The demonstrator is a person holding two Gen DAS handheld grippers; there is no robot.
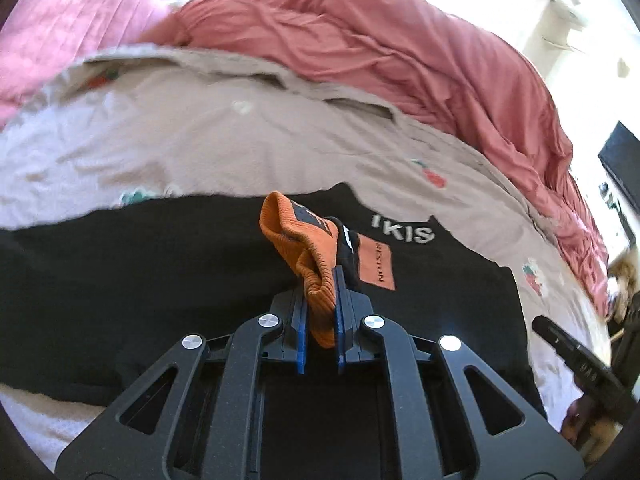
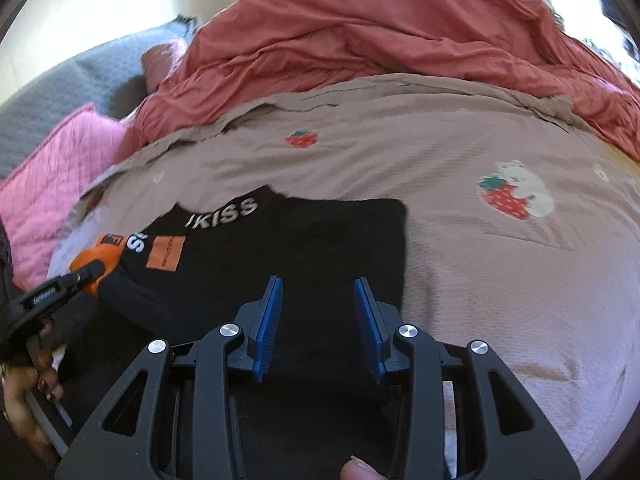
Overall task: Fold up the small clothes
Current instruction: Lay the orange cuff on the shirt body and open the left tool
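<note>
Supporting surface is a bed (image 2: 500,280) covered by a beige-pink sheet with strawberry prints. A black garment (image 2: 304,264) lettered "KISS" lies flat on it at lower centre of the right wrist view. A rumpled red duvet (image 2: 400,40) fills the upper frame, with a pink quilted pillow (image 2: 52,196) at left.
</note>
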